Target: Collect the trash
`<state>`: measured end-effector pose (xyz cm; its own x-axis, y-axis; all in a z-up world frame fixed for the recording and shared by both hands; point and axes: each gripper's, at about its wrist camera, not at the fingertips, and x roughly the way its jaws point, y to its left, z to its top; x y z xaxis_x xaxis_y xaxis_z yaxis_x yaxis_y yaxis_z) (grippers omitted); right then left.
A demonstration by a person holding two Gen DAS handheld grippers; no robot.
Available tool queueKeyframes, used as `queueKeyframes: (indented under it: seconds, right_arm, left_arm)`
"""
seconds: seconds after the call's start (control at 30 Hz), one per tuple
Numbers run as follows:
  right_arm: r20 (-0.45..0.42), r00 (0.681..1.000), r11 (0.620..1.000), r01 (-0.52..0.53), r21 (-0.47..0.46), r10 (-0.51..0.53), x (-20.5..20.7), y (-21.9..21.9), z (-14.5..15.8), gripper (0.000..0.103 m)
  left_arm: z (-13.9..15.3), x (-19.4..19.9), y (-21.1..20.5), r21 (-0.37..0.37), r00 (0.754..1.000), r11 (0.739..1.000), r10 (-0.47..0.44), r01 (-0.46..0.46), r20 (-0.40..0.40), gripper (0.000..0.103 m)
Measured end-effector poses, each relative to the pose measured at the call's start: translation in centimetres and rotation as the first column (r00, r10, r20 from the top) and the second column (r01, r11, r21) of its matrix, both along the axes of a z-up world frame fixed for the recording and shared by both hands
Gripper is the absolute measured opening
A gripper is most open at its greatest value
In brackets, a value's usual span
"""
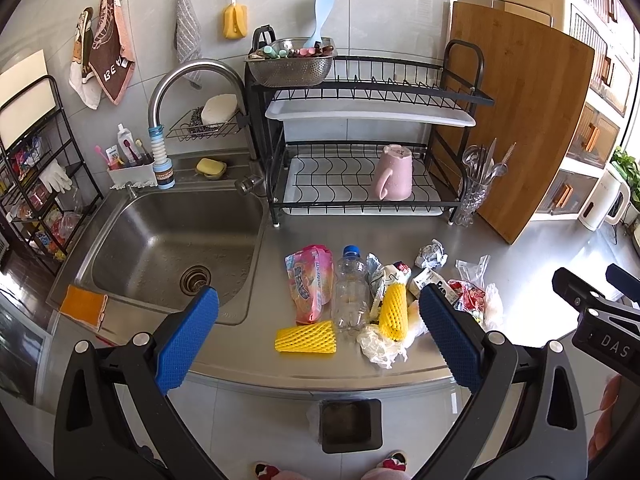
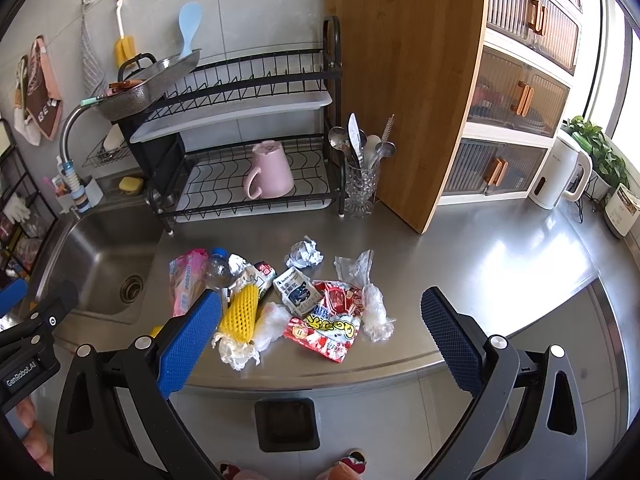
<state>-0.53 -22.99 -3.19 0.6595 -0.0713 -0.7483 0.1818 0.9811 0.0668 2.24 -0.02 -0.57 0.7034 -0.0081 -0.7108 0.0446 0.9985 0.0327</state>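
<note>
Both claws (image 1: 318,338) (image 2: 320,338) agape above trash (image 2: 320,312)

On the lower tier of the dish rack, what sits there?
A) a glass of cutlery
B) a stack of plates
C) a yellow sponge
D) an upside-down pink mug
D: the pink mug stands rim-down on the dish rack lower tier, alone there.
</note>
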Motion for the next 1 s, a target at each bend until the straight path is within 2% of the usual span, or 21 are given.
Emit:
queueKeyframes:
  seconds: [0.13, 0.27, 0.37, 0.5, 0.6, 0.73, 0.83, 1.0]
  right_arm:
    - [0.025, 1.0, 1.0, 0.012, -0.013, -0.011, -0.4, -0.1, 0.1, 0.1]
    - [0.08, 0.997, 0.991, 0.023, -0.129, -0.013, -0.9, 0.2, 0.4, 0.1]
    - [0.087, 0.996, 0.996, 0.024, -0.084, -0.016, -0.8, -0.4, 0.0, 0.1]
    - [0.028, 1.0, 1.0, -0.009, 0.007, 0.009, 0.2, -1.2, -1.4, 0.1]
    - [-0.003, 1.0, 0.998, -0.021, 0.064, 0.021, 0.9, -1.8, -2.6, 0.1]
    - [-0.064, 0.998, 0.995, -0.017, 0.093, 0.023, 2.3, -2.1, -4.4, 0.1]
    - [-0.139, 0.99, 0.997, -0.005, 0.08, 0.016, 3.7, -2.2, -6.4, 0.099]
    - [-0.237, 0.972, 0.991, 0.024, 0.128, 0.007, 5.3, -2.4, -9.9, 0.086]
  left_arm:
    - [0.0, -0.2, 0.1, -0.002, 1.0, 1.0, 0.0, 0.0, -0.001, 0.095]
    - [-0.3, -0.5, 0.1, -0.002, 1.0, 1.0, 0.0, 0.0, 0.003, 0.095]
    - [-0.5, -0.3, 0.3, -0.024, 1.0, 1.0, -0.009, 0.009, 0.012, 0.095]
    - [-1.2, 0.1, 0.4, 0.011, 1.0, 1.0, 0.004, -0.005, 0.023, 0.095]
    - [-2.0, 1.1, 0.6, -0.007, 1.0, 1.0, -0.029, 0.029, -0.009, 0.095]
    - [-3.8, 2.3, 0.8, 0.006, 0.998, 0.999, -0.033, 0.034, -0.054, 0.095]
    - [-5.4, 3.2, 1.1, -0.001, 0.995, 0.999, -0.033, 0.033, -0.097, 0.095]
    - [-8.1, 4.6, 1.7, -0.02, 0.986, 0.999, -0.031, 0.028, -0.166, 0.092]
